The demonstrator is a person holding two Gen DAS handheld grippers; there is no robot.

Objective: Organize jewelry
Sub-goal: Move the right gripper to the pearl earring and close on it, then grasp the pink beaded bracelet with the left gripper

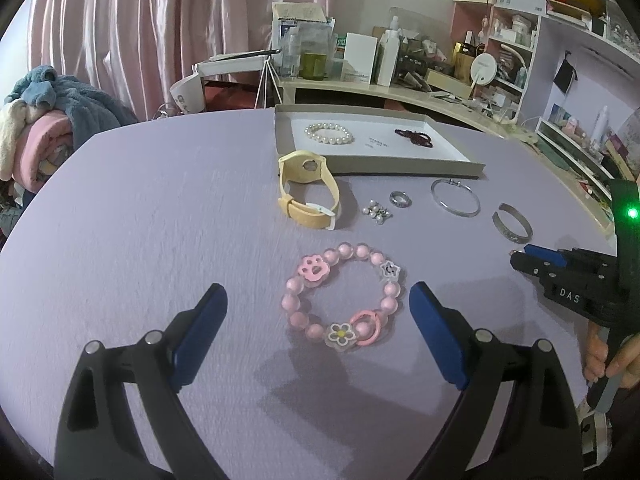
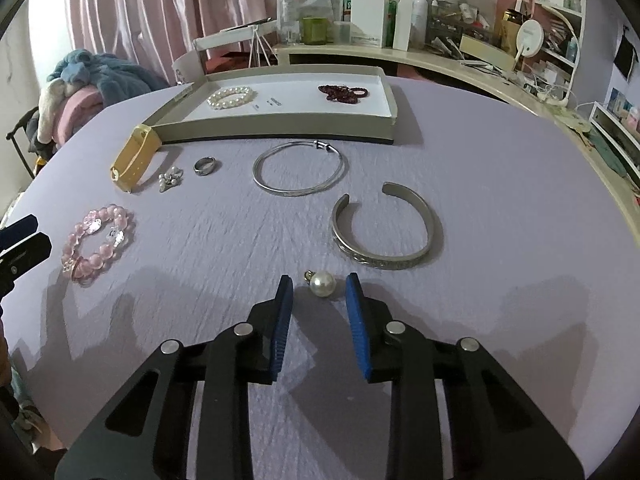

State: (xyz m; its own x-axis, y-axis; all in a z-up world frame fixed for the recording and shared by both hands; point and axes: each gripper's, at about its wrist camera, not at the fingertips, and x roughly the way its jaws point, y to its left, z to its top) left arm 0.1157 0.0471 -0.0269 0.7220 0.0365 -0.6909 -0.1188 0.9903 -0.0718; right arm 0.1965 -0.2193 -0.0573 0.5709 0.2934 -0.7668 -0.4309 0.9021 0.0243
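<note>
A pink bead bracelet with charms lies on the lilac table between the fingers of my open left gripper. My right gripper is open, with a single pearl pendant on the table between its tips. A silver cuff, a thin silver bangle, a ring, pearl earrings and a yellow watch strap lie on the table. The grey tray holds a pearl bracelet and a dark red bead bracelet.
A cluttered desk and shelves stand behind the table. A chair with piled clothes is at the left. The right gripper also shows in the left wrist view, at the right.
</note>
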